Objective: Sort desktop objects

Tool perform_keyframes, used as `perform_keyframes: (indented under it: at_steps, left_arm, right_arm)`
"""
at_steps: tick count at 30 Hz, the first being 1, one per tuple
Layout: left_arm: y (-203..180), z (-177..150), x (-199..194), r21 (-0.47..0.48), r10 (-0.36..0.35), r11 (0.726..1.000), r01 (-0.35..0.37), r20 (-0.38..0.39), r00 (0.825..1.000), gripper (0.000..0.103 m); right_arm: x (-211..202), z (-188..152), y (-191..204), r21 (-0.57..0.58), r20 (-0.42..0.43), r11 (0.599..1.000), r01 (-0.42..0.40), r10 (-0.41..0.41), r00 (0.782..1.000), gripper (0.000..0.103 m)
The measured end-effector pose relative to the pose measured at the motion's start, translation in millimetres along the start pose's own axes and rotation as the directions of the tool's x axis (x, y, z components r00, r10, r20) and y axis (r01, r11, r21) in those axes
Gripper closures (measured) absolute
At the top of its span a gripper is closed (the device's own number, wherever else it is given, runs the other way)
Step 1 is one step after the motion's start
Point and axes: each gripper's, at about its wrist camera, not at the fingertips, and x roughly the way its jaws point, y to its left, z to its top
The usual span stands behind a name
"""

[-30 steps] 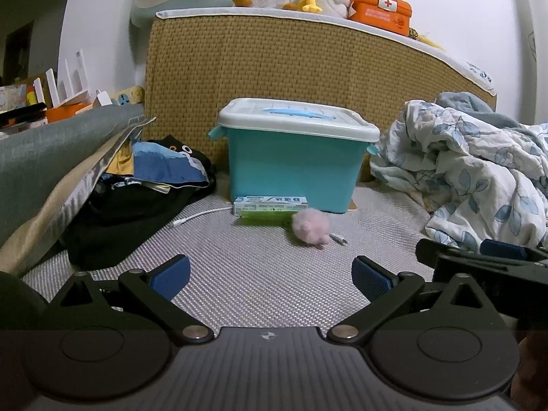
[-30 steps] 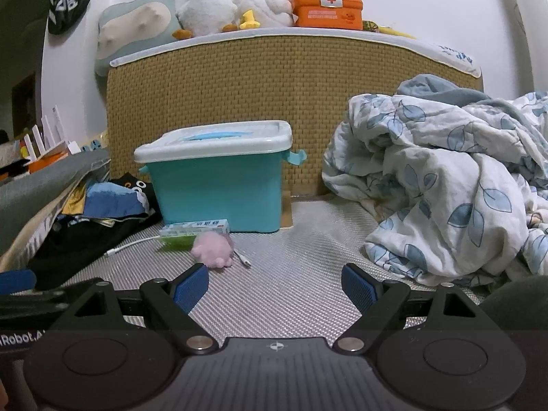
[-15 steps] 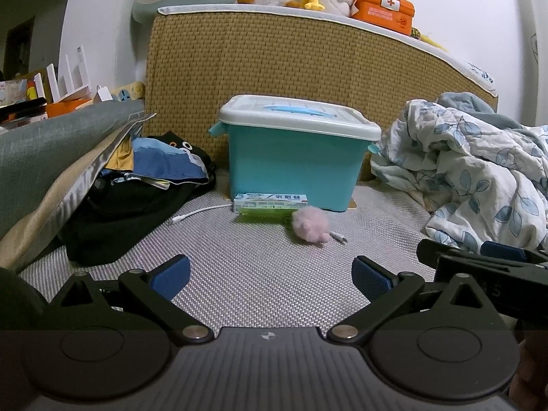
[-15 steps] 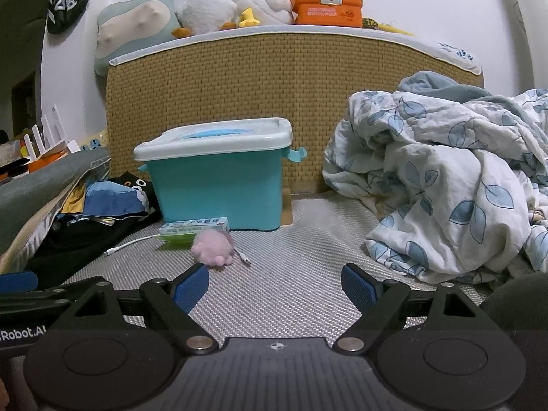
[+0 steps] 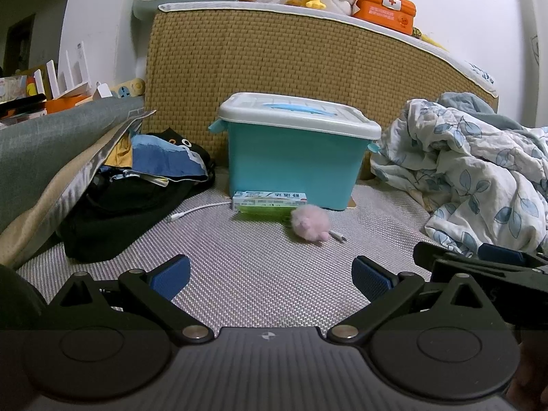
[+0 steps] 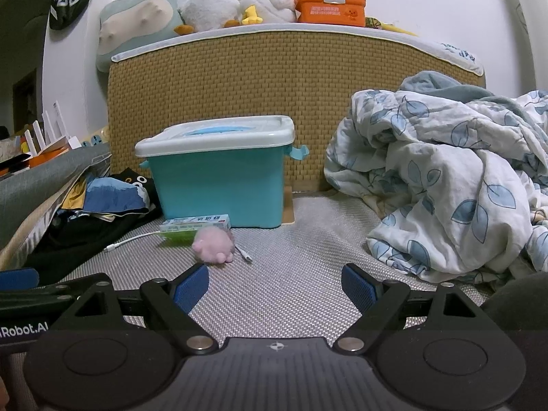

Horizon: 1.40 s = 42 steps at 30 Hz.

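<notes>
A teal storage box with a closed white lid (image 5: 296,157) (image 6: 219,178) stands on the woven grey mat against the wicker headboard. In front of it lie a flat white-green carton (image 5: 269,202) (image 6: 195,223), a pink fluffy toy (image 5: 310,227) (image 6: 214,246) and a white cable (image 5: 195,210) (image 6: 130,241). My left gripper (image 5: 270,275) is open and empty, low over the mat, well short of these things. My right gripper (image 6: 275,286) is open and empty, beside it to the right; the pink toy lies just beyond its left fingertip.
A crumpled leaf-print duvet (image 5: 472,171) (image 6: 445,178) fills the right. A grey pillow (image 5: 51,157) and dark clothes (image 5: 137,198) (image 6: 85,226) lie left. Plush toys and an orange first-aid box (image 5: 383,10) (image 6: 330,5) sit on the headboard (image 6: 274,102).
Both grippers have crept slightly forward towards the box; both stay open and empty. Nothing on the mat has moved.
</notes>
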Motion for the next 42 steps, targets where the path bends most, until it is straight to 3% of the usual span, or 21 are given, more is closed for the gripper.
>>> perform_keyframes:
  at_steps: [42]
  left_arm:
    - [-0.5,-1.3,1.5,0.008,0.007,1.0,-0.007,-0.002,1.0,0.0]
  right_arm:
    - [0.2,0.0,1.5,-0.001,-0.002,1.0,-0.005,0.005,1.0,0.015]
